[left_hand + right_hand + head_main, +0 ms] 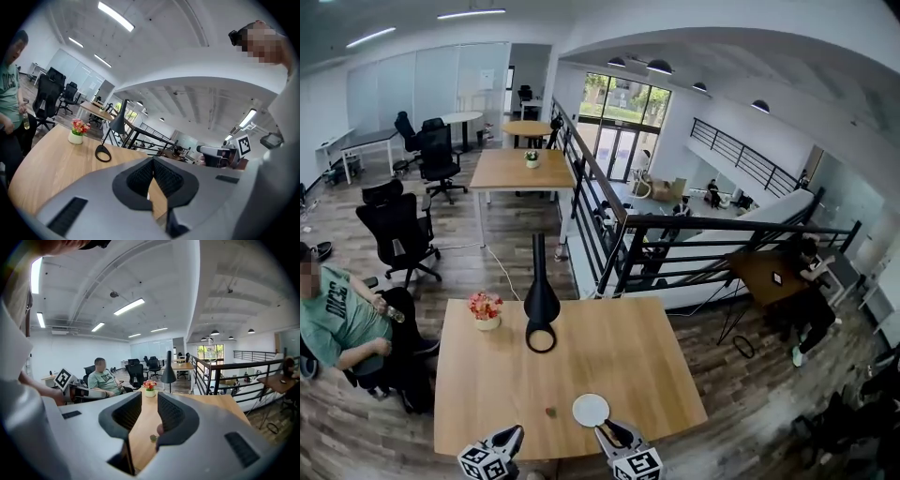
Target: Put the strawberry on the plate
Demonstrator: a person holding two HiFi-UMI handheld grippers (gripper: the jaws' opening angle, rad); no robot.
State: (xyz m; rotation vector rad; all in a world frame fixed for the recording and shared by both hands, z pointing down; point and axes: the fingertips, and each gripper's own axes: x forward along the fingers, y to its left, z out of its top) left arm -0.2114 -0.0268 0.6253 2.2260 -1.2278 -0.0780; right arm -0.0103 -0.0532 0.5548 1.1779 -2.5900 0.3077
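The small dark strawberry [549, 411] lies on the pale wooden table [487, 375], just left of the round white plate [591, 410]. Neither gripper holds anything: the left gripper [516, 433] is closed, the right gripper [149, 404] narrowly parted. We judge the fruit light, soft and easily bruised; pinch gently across its middle.

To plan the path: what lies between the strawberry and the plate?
Nothing. In the head view, only bare table lies between the strawberry and the plate.

Wooden table [487, 394] — flower pot [486, 310], black lamp [541, 305] — seated person [337, 319], office chairs [398, 230].
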